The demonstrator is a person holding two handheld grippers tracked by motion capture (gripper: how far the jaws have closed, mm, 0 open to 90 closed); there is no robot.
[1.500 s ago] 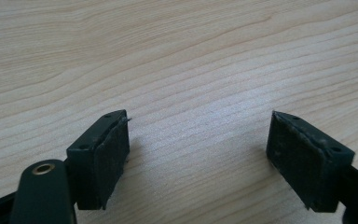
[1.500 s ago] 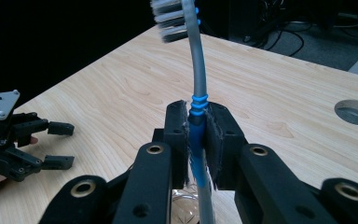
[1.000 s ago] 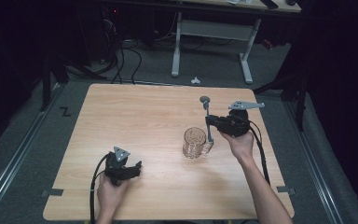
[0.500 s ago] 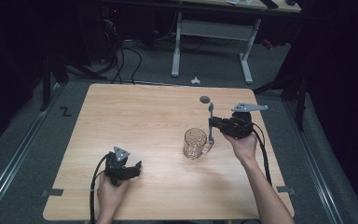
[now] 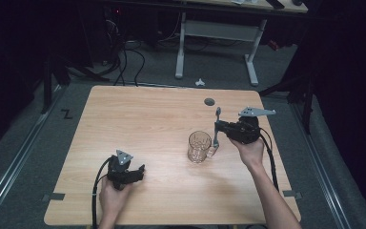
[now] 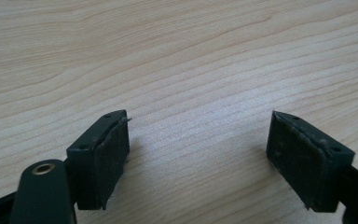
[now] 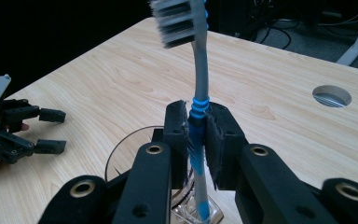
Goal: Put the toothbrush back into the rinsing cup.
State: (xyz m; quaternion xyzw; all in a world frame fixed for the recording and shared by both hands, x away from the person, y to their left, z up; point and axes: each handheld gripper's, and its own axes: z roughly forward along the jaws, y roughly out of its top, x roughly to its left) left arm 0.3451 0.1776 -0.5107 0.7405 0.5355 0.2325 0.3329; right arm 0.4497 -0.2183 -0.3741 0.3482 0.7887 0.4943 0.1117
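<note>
The right gripper [image 7: 196, 140] has its jaws clamped on the blue section of a grey-and-blue plastic toothbrush [image 7: 197, 84], held near upright with the bristle head at the top. In the high view the right gripper [image 5: 218, 130] holds this toothbrush [image 5: 216, 128] just beside the clear faceted glass mug [image 5: 199, 146], which stands upright on the light wooden bench [image 5: 138, 124] right of centre. The lower end of the handle appears to sit at the mug's handle side rather than inside the bowl; the right gripper view is too obstructed to confirm this.

Hazards:
- If the handle tip is lowered outside the rim, it may strike the rim or the mug handle and tip or slide the mug, which nothing steadies.
- The grip is narrow and sits low on a smooth handle; the toothbrush may pivot between the pads on any contact.
- Release before the tip passes below the rim would let the toothbrush fall onto the bench.

Container contents: the mug looks empty, with no liquid or object visible inside.

The left gripper [image 5: 134, 172] rests on the bench near the front left, well apart from the mug. Its jaws stand wide apart with nothing between them, only bare bench [image 6: 191, 56].
</note>
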